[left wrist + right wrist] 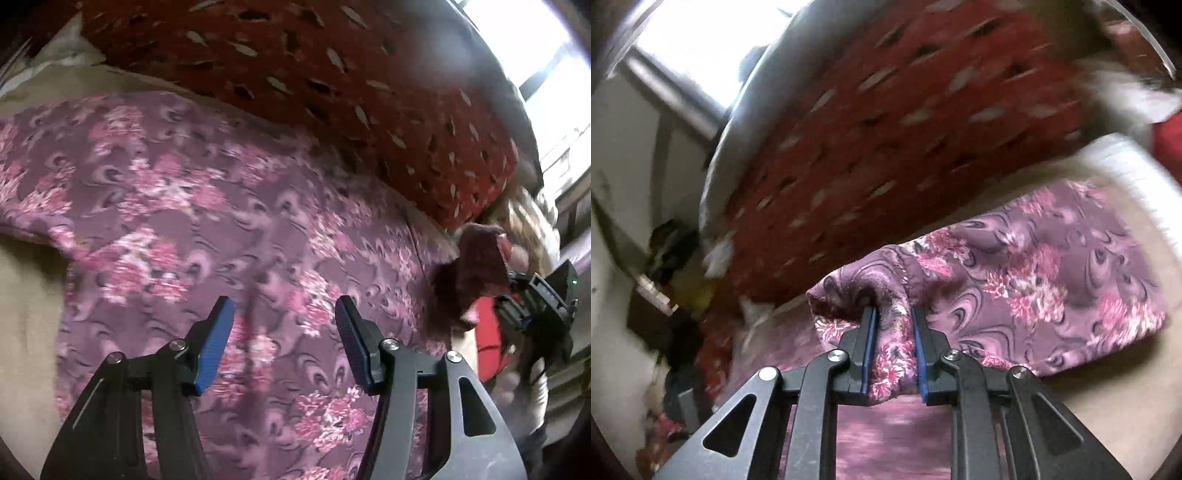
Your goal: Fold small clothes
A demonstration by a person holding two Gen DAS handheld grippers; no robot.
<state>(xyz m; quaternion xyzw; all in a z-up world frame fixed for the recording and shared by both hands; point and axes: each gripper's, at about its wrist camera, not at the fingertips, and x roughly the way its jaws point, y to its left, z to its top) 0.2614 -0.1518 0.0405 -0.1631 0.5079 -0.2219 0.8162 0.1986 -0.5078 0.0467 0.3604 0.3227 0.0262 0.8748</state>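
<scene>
A purple garment with pink flowers point(207, 206) lies spread on a beige surface point(26, 314). My left gripper point(284, 314) is open and empty, hovering just above the middle of the garment. My right gripper point(894, 325) is shut on a bunched edge of the same garment point(1034, 280) and holds it lifted off the surface. The right gripper also shows at the right edge of the left wrist view point(532, 306), with dark purple cloth hanging from it.
A large red cushion with pale leaf marks point(332, 92) lies along the far side of the garment; it also shows in the right wrist view point(886, 147). A bright window point(694, 48) is beyond it. Dark clutter point(668, 258) sits at the left.
</scene>
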